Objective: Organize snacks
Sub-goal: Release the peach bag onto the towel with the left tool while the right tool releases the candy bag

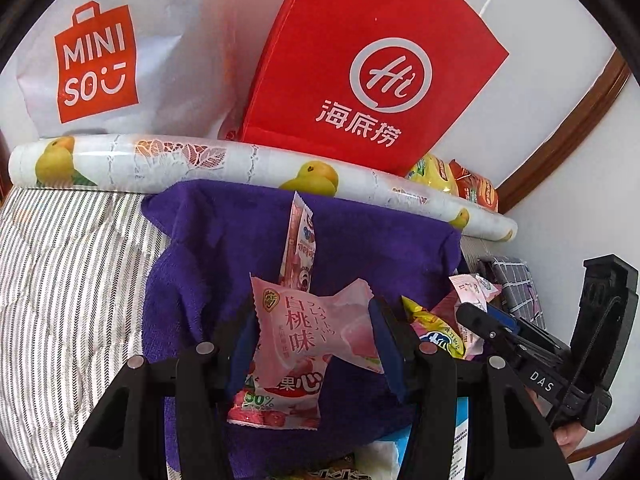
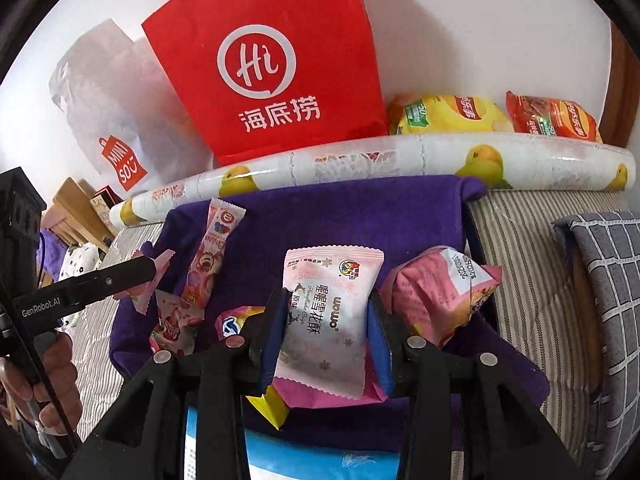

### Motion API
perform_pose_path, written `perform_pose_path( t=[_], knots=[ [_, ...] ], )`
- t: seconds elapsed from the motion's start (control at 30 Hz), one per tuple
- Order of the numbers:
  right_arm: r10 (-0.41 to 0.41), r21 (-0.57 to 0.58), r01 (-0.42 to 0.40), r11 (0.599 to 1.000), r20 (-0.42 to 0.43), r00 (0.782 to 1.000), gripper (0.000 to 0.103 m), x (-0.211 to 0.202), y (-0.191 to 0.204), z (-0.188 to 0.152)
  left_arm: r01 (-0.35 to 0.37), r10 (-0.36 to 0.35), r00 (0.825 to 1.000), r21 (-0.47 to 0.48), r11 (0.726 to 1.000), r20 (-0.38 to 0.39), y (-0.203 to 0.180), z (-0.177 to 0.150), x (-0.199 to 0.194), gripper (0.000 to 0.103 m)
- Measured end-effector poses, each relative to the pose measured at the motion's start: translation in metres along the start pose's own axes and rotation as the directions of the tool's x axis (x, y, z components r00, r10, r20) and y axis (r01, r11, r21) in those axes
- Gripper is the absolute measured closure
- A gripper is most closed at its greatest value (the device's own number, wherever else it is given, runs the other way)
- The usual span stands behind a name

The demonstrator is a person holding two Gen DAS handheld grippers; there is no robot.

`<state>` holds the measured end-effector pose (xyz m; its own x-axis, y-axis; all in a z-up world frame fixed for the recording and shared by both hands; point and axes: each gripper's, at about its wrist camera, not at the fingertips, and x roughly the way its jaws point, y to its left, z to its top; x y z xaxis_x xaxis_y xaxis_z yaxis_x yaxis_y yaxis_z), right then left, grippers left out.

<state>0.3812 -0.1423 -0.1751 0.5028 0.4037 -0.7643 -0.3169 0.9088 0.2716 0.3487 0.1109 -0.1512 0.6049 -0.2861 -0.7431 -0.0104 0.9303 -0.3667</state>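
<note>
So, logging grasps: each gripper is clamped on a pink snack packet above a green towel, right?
Not green: the towel is purple, as the right wrist view shows. Each of the left gripper and right gripper is clamped on a pink snack packet.

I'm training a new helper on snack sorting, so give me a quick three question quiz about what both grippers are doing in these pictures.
1. True or false: the left gripper is shut on the pink peach snack packet.
2. What does the right gripper hold? A) a yellow chip bag B) the white snowflake pastry packet C) nothing
3. What colour is the cloth under the loose snacks?

Key
1. True; both pads press its sides.
2. B; the yellow chip bag lies behind the fruit-print roll, beside the red paper bag.
3. Purple.
</note>
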Motion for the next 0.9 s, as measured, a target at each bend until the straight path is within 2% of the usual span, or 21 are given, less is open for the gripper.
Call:
perform_pose_path(
  t=[0.33,0.53,0.67,0.9],
  knots=[
    [-0.001,-0.008,0.001,1.0,-0.001,1.0,0.06,0.0,-0.001,-0.002,-0.002,0.002,0.999,0.001,1.0,-0.037,-0.001,-0.005,0.011,0.051],
    [-0.001,-0.027,0.0,1.0,-0.009,1.0,0.053,-0.001,0.002,-0.004,-0.005,0.005,0.999,-0.004,1.0,-0.045,0.001,-0.007,0.014,0.05],
    [0.002,-0.048,-0.002,0.999,0.011,1.0,0.04,-0.004,0.005,-0.006,-0.002,0.002,0.999,0.001,1.0,-0.046,0.001,-0.008,0.014,0.05],
    [0.025,-0.044,-0.023,0.999,0.047,0.999,0.033,-0.013,0.008,-0.006,-0.008,0.009,0.998,0.017,1.0,-0.059,-0.002,-0.008,0.017,0.048]
  ],
)
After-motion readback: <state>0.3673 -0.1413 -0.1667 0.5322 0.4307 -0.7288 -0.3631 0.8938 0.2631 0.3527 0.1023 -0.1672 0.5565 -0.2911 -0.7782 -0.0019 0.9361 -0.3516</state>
